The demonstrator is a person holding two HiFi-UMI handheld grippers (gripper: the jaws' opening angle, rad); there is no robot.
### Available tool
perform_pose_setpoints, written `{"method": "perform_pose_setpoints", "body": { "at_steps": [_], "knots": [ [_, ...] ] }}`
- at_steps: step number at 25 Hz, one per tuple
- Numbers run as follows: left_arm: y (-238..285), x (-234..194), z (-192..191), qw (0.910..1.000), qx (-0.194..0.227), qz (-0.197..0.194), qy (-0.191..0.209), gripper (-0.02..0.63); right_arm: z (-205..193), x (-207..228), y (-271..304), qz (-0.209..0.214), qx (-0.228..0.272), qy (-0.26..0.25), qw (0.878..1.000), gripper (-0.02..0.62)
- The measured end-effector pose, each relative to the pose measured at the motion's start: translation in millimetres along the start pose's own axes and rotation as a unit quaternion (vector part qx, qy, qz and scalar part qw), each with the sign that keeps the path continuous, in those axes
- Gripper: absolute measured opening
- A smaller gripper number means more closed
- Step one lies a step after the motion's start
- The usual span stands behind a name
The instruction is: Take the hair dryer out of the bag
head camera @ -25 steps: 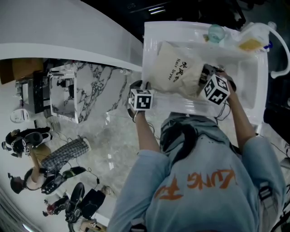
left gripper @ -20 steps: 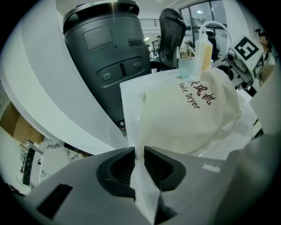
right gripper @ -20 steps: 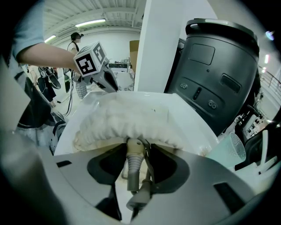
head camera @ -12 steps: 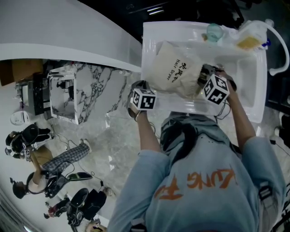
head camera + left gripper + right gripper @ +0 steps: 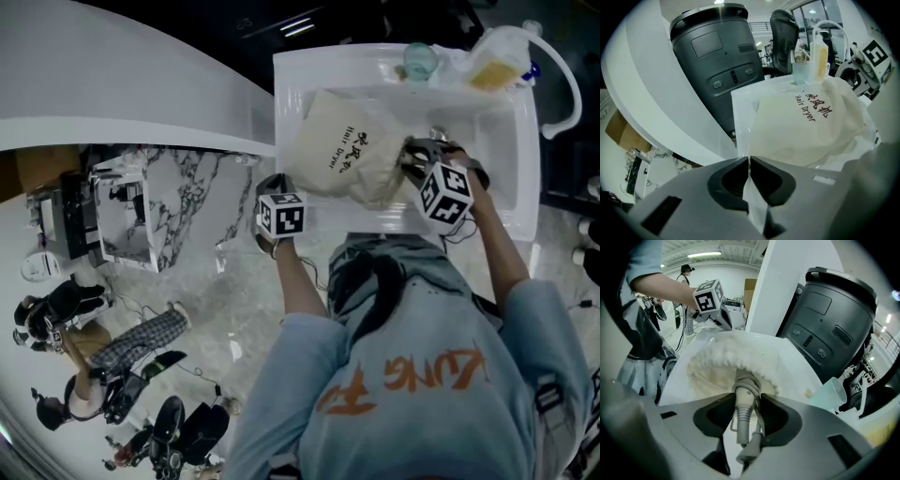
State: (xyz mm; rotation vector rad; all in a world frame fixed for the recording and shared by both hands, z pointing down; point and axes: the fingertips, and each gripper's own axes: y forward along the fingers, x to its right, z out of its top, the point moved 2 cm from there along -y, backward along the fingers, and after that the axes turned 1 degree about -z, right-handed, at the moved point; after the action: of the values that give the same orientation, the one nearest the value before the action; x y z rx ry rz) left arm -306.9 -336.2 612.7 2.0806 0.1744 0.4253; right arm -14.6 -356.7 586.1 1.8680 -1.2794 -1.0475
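Observation:
A cream cloth bag [image 5: 342,155] printed "Hair Dryer" lies in a white basin [image 5: 506,159]. My left gripper [image 5: 281,183] is at the bag's near-left corner; in the left gripper view its jaws [image 5: 749,161] are closing and pinch a thin fold of the bag [image 5: 806,126]. My right gripper [image 5: 412,159] is at the bag's gathered mouth [image 5: 717,366]. Its jaws [image 5: 746,401] are shut on the grey hair dryer handle [image 5: 743,385], which has its cord wrapped round it and sticks out of the mouth. The dryer's head is hidden inside the bag.
A clear bottle of yellow liquid [image 5: 497,66], a translucent cup [image 5: 420,61] and a curved white tap [image 5: 562,94] stand at the basin's far end. A dark grey machine [image 5: 722,61] stands behind the basin. A white curved counter [image 5: 112,84] runs left; people stand on the floor below.
My right gripper has drawn slightly away from the bag with the handle in it. The left gripper has stayed at the bag's corner.

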Motion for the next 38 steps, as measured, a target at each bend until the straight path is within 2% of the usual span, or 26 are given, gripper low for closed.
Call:
{"method": "perform_pose_setpoints", "body": {
  "at_steps": [10, 22, 26, 31, 38],
  "knots": [
    [-4, -7, 7, 0.9995, 0.010, 0.029, -0.005, 0.015, -24, 0, -30, -0.031, -0.020, -0.052, 0.998, 0.172],
    [-11, -12, 8, 0.9976, 0.014, 0.063, -0.023, 0.015, -61, -13, -59, -0.034, -0.029, -0.084, 0.995, 0.173],
    [-13, -9, 10, 0.9969, 0.015, 0.073, -0.025, 0.015, -81, -26, -62, -0.023, -0.037, -0.089, 0.995, 0.173],
    [-15, -6, 11, 0.9965, 0.015, 0.078, -0.028, 0.015, -93, -36, -66, -0.014, -0.030, -0.074, 0.997, 0.175],
    [-13, 2, 4, 0.9962, 0.010, 0.079, -0.037, 0.015, -97, -40, -91, -0.017, -0.009, -0.107, 0.994, 0.173]
  ]
}}
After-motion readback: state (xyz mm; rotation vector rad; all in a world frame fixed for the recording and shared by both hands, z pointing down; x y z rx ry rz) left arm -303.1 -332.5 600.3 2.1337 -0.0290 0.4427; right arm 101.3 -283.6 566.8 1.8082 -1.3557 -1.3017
